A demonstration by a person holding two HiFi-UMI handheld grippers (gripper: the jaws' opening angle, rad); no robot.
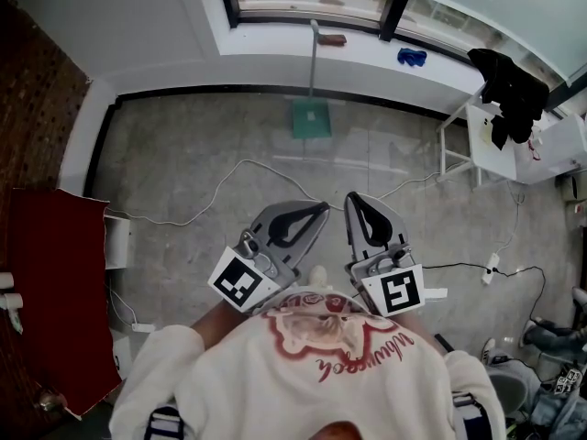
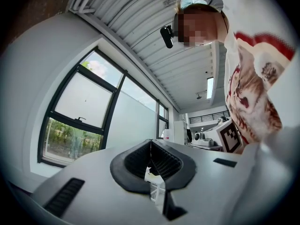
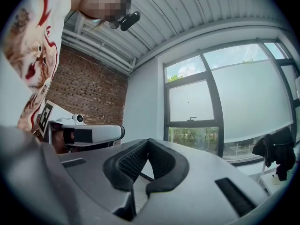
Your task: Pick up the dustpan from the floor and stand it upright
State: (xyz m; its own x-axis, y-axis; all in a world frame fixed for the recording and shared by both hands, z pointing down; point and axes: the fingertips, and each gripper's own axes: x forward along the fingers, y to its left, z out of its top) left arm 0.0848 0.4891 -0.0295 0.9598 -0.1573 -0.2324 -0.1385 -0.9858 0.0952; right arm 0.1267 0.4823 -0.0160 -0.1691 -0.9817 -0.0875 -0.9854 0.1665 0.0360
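The green dustpan (image 1: 312, 119) sits on the grey floor by the far wall. Its long grey handle (image 1: 315, 58) rises toward the window sill. Both grippers hang close to the person's chest, far from the dustpan. My left gripper (image 1: 321, 207) is shut with nothing in it, and its dark pads meet at the tip in the left gripper view (image 2: 151, 142). My right gripper (image 1: 353, 198) is likewise shut and empty, its tips together in the right gripper view (image 3: 147, 141). Both point level toward the window.
A white cable (image 1: 220, 186) snakes over the floor between me and the dustpan. A red sheet (image 1: 50, 291) lies at the left. A white table (image 1: 514, 145) with a black garment (image 1: 509, 85) stands at the right. Black cables and a power strip (image 1: 491, 266) lie right.
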